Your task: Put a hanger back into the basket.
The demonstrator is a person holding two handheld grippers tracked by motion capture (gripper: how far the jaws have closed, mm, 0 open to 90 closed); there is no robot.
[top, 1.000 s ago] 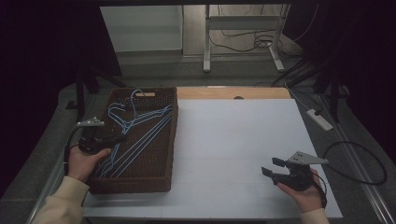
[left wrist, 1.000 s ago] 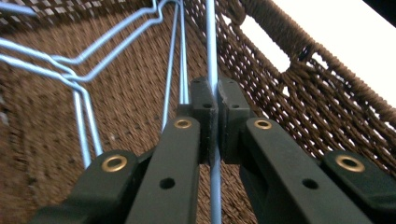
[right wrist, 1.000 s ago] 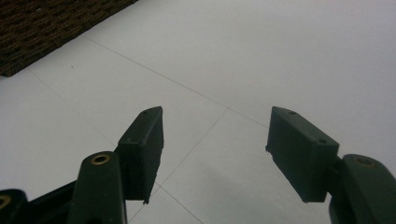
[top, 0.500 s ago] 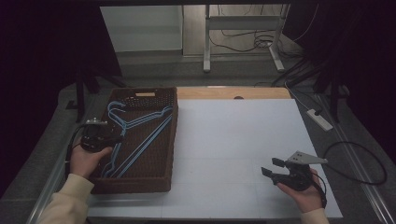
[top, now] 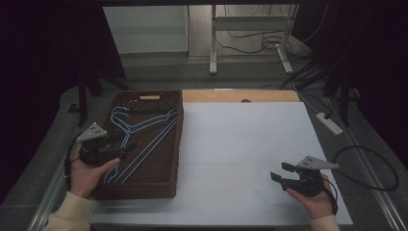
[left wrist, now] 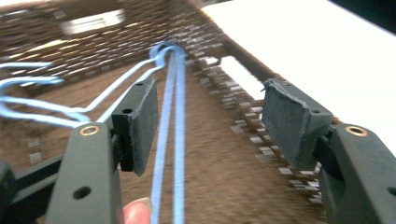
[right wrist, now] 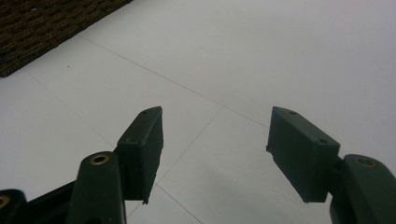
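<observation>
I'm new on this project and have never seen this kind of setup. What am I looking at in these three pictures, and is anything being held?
A person sits at a white table and holds a hand tool with two black jaws in each hand. The high view looks down from above the table. The other two pictures come from small cameras riding on the tools, looking out between their own jaws.

At the table's left stands a brown woven basket with blue wire hangers lying in it. The left gripper hovers over the basket. Its jaws have just been opening: two thin blue hanger wires run between them, but the pads stand apart from the wires, so nothing is gripped. The right gripper rests over bare table, jaws open and empty.
</observation>
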